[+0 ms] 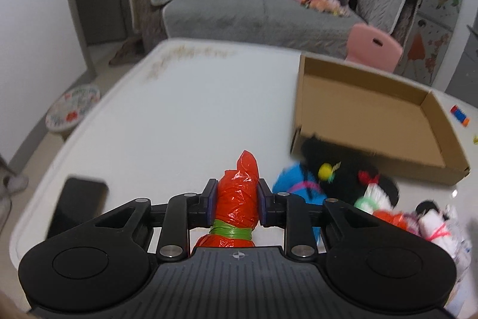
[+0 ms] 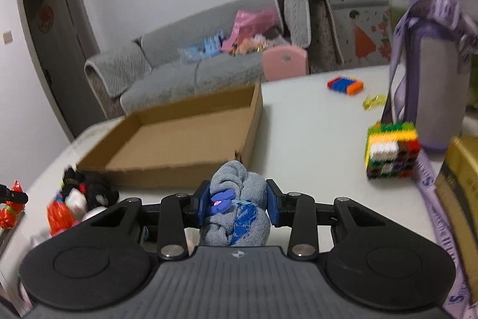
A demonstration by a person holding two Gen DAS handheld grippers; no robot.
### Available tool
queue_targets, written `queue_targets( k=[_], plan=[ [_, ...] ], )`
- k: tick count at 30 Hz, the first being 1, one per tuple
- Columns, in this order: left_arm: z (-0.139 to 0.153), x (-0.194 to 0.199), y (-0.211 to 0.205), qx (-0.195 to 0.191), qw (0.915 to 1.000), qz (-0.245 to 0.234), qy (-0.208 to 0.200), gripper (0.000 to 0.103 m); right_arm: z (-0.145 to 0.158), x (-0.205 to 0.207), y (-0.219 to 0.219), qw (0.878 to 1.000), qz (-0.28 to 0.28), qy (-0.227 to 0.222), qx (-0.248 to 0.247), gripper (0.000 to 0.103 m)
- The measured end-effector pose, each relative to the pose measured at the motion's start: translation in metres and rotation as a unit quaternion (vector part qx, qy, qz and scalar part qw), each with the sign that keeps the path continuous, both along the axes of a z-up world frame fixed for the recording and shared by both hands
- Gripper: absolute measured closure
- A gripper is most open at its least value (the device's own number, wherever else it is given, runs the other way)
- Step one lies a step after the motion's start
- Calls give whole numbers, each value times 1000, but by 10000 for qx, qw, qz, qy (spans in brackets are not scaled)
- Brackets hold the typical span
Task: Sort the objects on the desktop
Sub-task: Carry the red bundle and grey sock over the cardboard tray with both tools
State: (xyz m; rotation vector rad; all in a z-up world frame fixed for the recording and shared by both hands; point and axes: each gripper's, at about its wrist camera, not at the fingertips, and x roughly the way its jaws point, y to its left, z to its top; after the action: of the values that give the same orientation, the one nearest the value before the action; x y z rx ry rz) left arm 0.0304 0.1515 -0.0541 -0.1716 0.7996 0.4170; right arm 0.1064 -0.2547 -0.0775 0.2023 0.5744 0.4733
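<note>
My left gripper is shut on an orange plastic bundle tied with a green band, held above the white table. My right gripper is shut on a rolled grey cloth with blue marks and a small purple clip. An open, empty cardboard box lies on the table ahead of both. A pile of small bundles, black, blue, white and orange, sits in front of the box; the same pile shows at the left in the right wrist view.
A dark phone lies at the table's near left. Toy brick blocks, a purple bottle and a gold box stand on the right. A pink chair and grey sofa lie beyond the table.
</note>
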Motion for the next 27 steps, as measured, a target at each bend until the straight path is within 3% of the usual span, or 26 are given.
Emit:
queue_targets(
  k=[9, 18, 23, 27],
  plan=[
    [41, 50, 3, 455, 9968, -424, -501, 71, 49, 34, 24, 9987, 204, -464, 95, 69],
    [58, 122, 6, 610, 9931, -757, -655, 71, 80, 79, 55, 9950, 493, -852, 193, 68],
    [48, 179, -9, 384, 9906, -1218, -483, 71, 76, 107, 84, 9944, 724, -774, 47, 68],
    [26, 228, -18, -26, 9875, -1570, -165, 71, 61, 137, 116, 9938, 995, -489, -132, 68]
  ],
)
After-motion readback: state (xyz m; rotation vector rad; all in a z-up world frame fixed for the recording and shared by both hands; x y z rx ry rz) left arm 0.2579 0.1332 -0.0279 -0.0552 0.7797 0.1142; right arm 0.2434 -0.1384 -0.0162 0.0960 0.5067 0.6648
